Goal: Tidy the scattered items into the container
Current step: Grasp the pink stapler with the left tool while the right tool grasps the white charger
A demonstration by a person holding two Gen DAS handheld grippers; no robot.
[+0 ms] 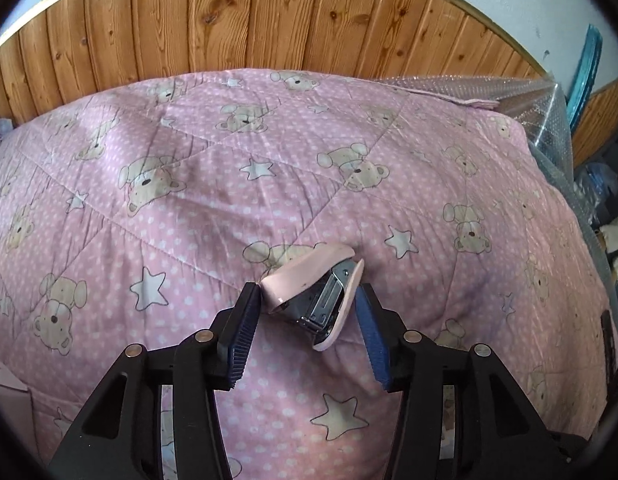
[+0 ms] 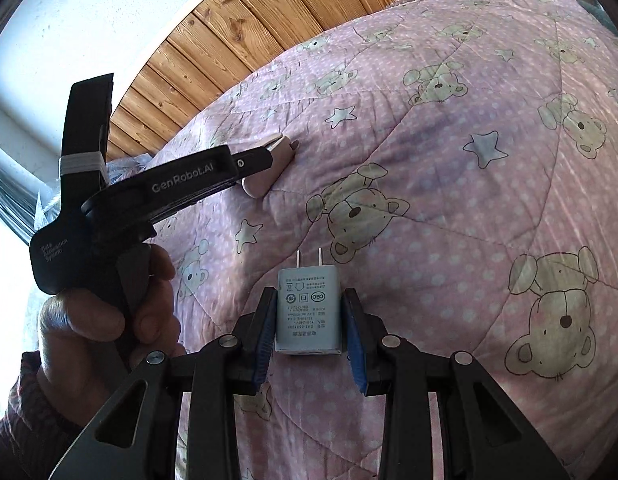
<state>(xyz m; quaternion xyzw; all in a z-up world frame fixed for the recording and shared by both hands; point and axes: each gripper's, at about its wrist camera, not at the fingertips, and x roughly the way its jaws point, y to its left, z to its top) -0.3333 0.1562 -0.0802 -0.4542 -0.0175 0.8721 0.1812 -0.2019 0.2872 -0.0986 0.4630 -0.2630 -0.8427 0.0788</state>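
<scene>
A pink stapler (image 1: 315, 294) lies on its side on the pink teddy-bear quilt (image 1: 229, 184), between the fingers of my left gripper (image 1: 307, 300). The left finger touches it and the right finger stands just beside it, so the jaws are around it. The stapler also shows in the right wrist view (image 2: 269, 168), with the left gripper's body (image 2: 181, 184) over it. My right gripper (image 2: 309, 304) is shut on a white power adapter (image 2: 308, 312), prongs pointing forward, just above the quilt (image 2: 449, 220). No container is in view.
A wooden plank wall (image 1: 249, 28) runs behind the bed. Bubble wrap (image 1: 549, 120) and a blue object (image 1: 587, 76) stand at the bed's right edge. A pink box corner (image 1: 9, 396) shows at the lower left. The person's hand (image 2: 109, 312) holds the left gripper's handle.
</scene>
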